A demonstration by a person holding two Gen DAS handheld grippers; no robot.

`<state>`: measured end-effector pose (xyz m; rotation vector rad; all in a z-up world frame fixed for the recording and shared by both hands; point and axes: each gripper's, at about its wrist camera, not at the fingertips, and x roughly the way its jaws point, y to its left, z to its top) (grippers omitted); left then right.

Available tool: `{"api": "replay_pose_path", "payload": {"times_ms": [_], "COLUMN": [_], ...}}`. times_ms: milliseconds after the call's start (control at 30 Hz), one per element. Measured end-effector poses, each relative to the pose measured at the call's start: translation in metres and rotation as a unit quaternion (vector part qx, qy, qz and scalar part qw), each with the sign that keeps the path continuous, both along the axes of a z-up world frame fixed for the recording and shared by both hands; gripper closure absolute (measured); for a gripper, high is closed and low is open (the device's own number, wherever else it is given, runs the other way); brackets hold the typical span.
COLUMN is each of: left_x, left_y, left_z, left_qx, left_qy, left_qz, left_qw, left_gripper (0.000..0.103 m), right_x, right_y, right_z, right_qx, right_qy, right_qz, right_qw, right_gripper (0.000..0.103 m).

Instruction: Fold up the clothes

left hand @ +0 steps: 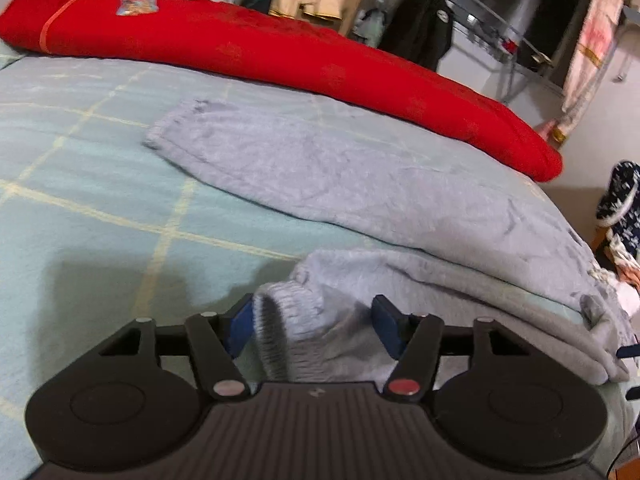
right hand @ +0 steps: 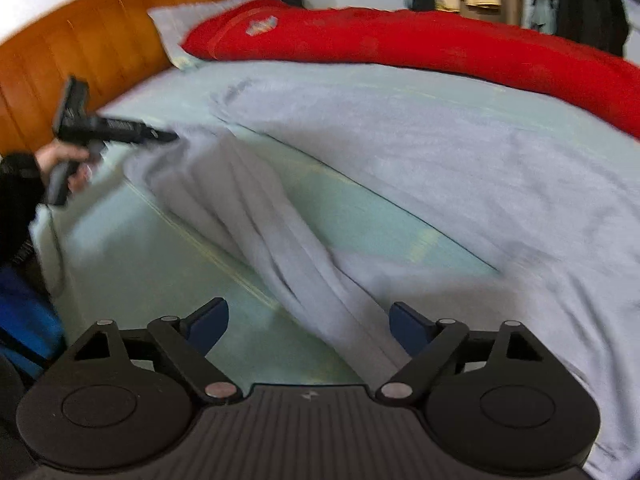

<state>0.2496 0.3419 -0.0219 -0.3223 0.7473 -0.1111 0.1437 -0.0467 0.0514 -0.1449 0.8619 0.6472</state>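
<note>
Grey sweatpants (left hand: 360,184) are spread across the pale green checked bedsheet (left hand: 80,184), with a red quilt (left hand: 280,52) rolled up behind them. Left gripper (left hand: 314,330) sits half-open around one ribbed leg cuff (left hand: 280,320); can't tell if the pads actually pinch it. Right gripper (right hand: 308,326) is spread wide over a bunched-up trouser leg (right hand: 260,216), not gripping anything.

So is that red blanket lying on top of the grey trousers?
No, the red blanket lies beyond the grey trousers, apart from them.
</note>
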Motion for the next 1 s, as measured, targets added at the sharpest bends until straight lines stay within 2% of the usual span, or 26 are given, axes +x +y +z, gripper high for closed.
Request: {"api": "replay_pose_path", "payload": {"times_ms": [33,67,167,267,367,400,433,500,567,667,800,900,1000], "left_x": [0.001,0.001,-0.005,-0.011,-0.019,-0.022,-0.025,-0.03,-0.032,-0.034,-0.041,-0.051,-0.067], "left_y": [-0.004,-0.008,-0.018,-0.026,-0.028,-0.03,-0.031,-0.032,-0.032,-0.034,-0.034,-0.033,-0.032], "left_z": [0.001,0.004,0.018,0.036,0.055,0.063,0.071,0.088,0.105,0.132,0.164,0.176,0.174], "left_qx": [0.005,0.013,0.033,0.048,0.055,0.058,0.062,0.068,0.074,0.1,0.113,0.119,0.14], "left_qy": [-0.005,-0.01,-0.035,-0.058,-0.082,-0.092,-0.103,-0.123,-0.142,-0.169,-0.209,-0.223,-0.203], "left_qz": [-0.008,-0.013,-0.029,-0.038,-0.041,-0.041,-0.04,-0.04,-0.04,-0.04,-0.043,-0.047,-0.06], "left_qw": [0.9999,0.9998,0.9984,0.9965,0.9942,0.9932,0.992,0.9893,0.9863,0.9797,0.9704,0.9663,0.9672], "left_gripper": [0.073,0.083,0.084,0.084,0.085,0.085,0.085,0.086,0.086,0.086,0.086,0.086,0.086], "right_x": [-0.005,-0.008,-0.017,-0.017,-0.013,-0.014,-0.014,-0.013,-0.011,-0.005,0.0,-0.001,-0.005], "right_y": [-0.005,-0.01,-0.024,-0.024,-0.008,0.0,0.007,0.022,0.027,0.019,0.004,-0.005,-0.011], "right_z": [0.001,0.001,0.003,0.001,-0.007,-0.011,-0.015,-0.023,-0.023,-0.006,0.027,0.046,0.053], "right_qx": [-0.012,-0.017,-0.031,-0.044,-0.08,-0.099,-0.122,-0.179,-0.2,-0.191,-0.174,-0.154,-0.124], "right_qy": [-0.004,-0.005,-0.009,-0.016,-0.034,-0.045,-0.055,-0.079,-0.093,-0.114,-0.143,-0.141,-0.102], "right_qz": [-0.009,-0.017,-0.04,-0.04,-0.018,-0.006,0.01,0.031,0.038,0.025,0.001,0.0,0.029], "right_qw": [1.0,1.0,0.999,0.998,0.996,0.994,0.991,0.98,0.975,0.975,0.974,0.978,0.987], "right_gripper": [0.017,0.024,0.042,0.043,0.043,0.047,0.052,0.089,0.092,0.095,0.096,0.096,0.096]}}
